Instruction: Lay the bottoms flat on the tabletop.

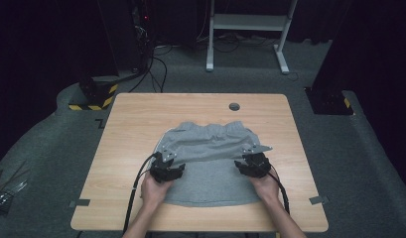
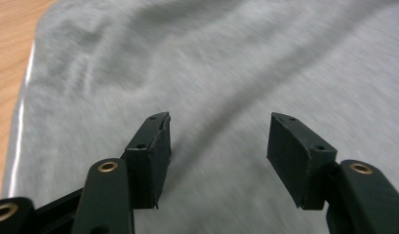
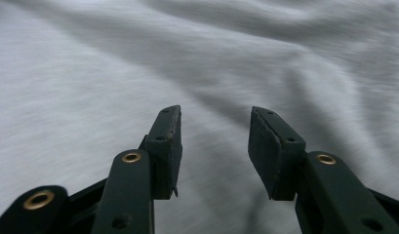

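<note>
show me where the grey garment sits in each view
High view: grey garment lies mid-table, under both grippers.
Left gripper view: it spreads behind the open fingers; wood at left.
Right gripper view: cloth runs edge to edge.
Shared landmark: its diagonal fold.
</note>
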